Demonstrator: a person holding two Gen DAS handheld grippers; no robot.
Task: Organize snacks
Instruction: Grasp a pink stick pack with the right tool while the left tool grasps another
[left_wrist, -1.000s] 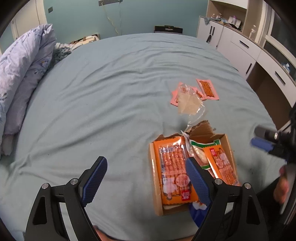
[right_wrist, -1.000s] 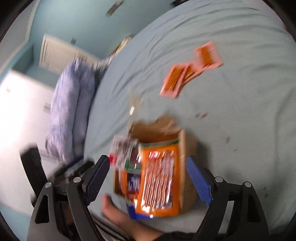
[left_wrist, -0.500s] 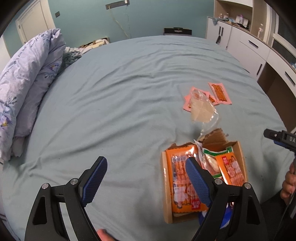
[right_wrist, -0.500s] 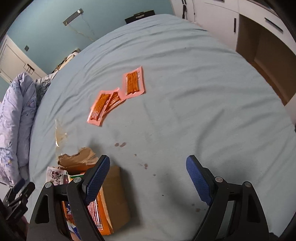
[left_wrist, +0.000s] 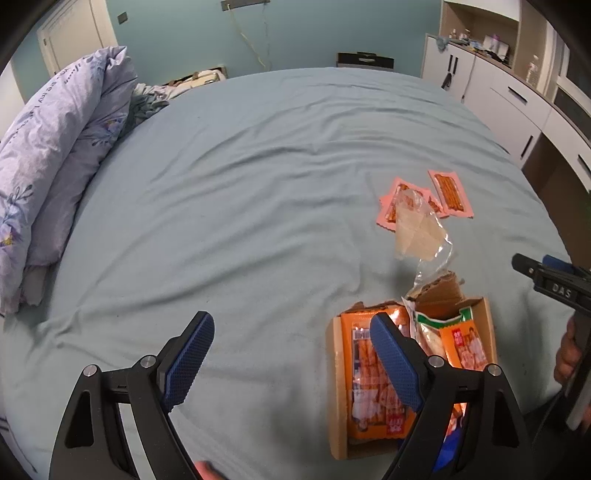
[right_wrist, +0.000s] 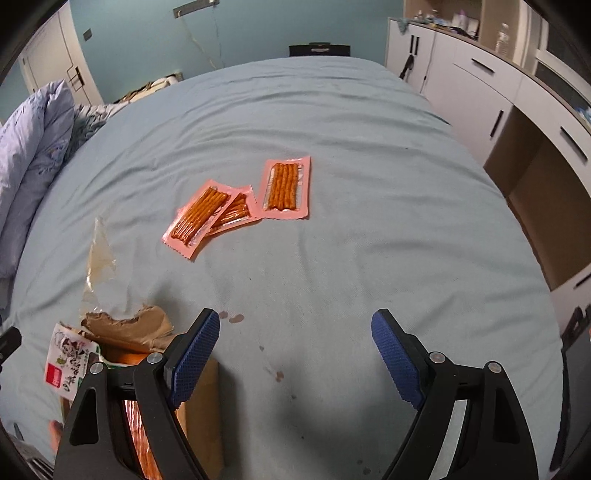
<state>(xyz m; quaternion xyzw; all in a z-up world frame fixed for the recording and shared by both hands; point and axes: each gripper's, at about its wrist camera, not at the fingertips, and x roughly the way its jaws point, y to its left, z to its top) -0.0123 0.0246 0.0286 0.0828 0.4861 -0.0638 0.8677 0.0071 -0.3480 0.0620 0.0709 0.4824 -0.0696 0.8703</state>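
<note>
A torn cardboard box (left_wrist: 338, 391) on the blue bed holds an orange sausage pack (left_wrist: 365, 373), a green-edged pack and a smaller orange pack (left_wrist: 467, 349). A clear plastic bag (left_wrist: 417, 229) rises from its far end. Three pink packets of orange sticks (right_wrist: 240, 206) lie beyond on the sheet, one set apart (right_wrist: 284, 188). My left gripper (left_wrist: 291, 354) is open and empty, just left of the box. My right gripper (right_wrist: 295, 350) is open and empty, right of the box (right_wrist: 201, 417), facing the pink packets; it also shows in the left wrist view (left_wrist: 546, 275).
A lilac duvet (left_wrist: 55, 155) is piled along the bed's left side. White cabinets and drawers (right_wrist: 491, 92) stand to the right of the bed. Small dark stains (right_wrist: 232, 316) mark the sheet near the box.
My right gripper has swung from over the box to face the pink packets across the bed. My left gripper has drawn back and left a little, with the box now lower right.
</note>
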